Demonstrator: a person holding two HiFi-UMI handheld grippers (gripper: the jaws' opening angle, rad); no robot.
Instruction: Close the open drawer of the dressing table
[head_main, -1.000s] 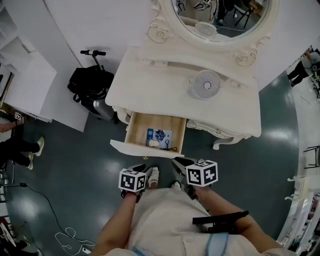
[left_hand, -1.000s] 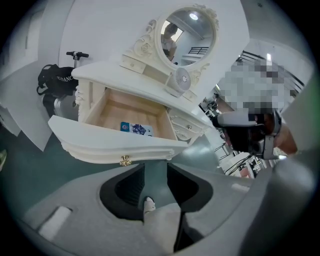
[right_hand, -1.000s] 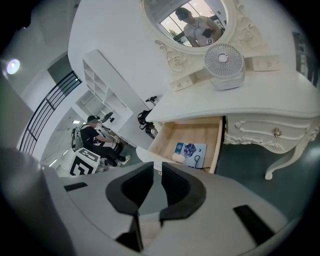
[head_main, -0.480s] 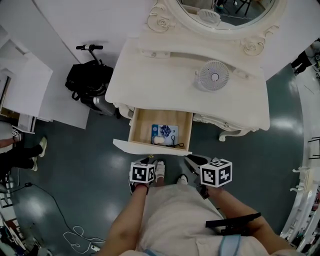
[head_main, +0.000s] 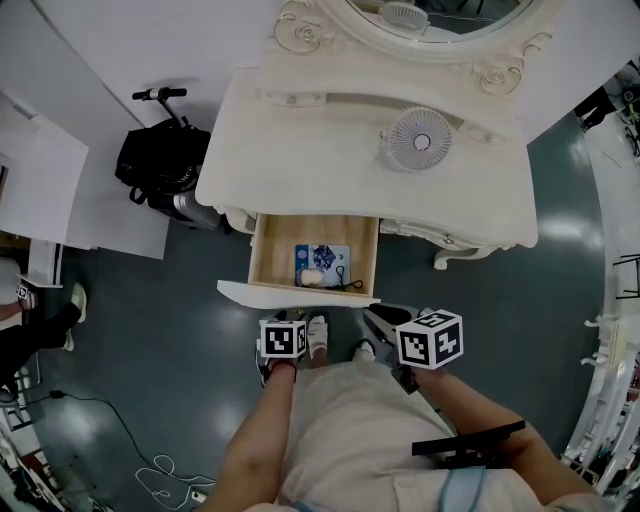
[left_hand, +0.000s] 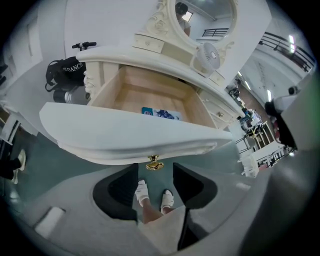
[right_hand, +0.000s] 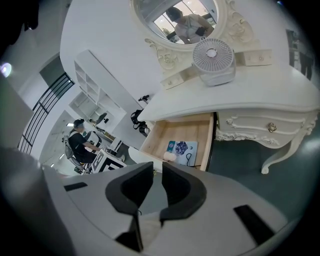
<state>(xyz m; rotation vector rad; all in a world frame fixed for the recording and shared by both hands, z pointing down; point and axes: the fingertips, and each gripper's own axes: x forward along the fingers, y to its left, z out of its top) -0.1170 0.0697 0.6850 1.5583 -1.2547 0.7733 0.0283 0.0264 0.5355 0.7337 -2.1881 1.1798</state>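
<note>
The cream dressing table (head_main: 300, 170) has its wooden drawer (head_main: 268, 255) pulled out, with a blue packet (head_main: 322, 264), a small white thing and a black cord inside. My left gripper (left_hand: 155, 186) is open just below the drawer's curved white front (left_hand: 100, 135). Its jaws have just been opening and hold nothing. The gold knob (left_hand: 153, 163) sits right above the gap between them. In the head view its marker cube (head_main: 283, 338) lies close to the drawer front. My right gripper (right_hand: 157, 176) hangs back from the drawer with only a narrow gap between its jaws, and nothing in it.
A small white fan (head_main: 419, 137) stands on the tabletop under the oval mirror (head_main: 440, 12). A black bag and a scooter (head_main: 158, 165) stand left of the table. Cables (head_main: 150, 468) lie on the floor. My feet (head_main: 317, 335) stand under the drawer front.
The left gripper has moved down and closer to the drawer front, and its jaws have spread. The right gripper has hardly moved. The drawer stays out.
</note>
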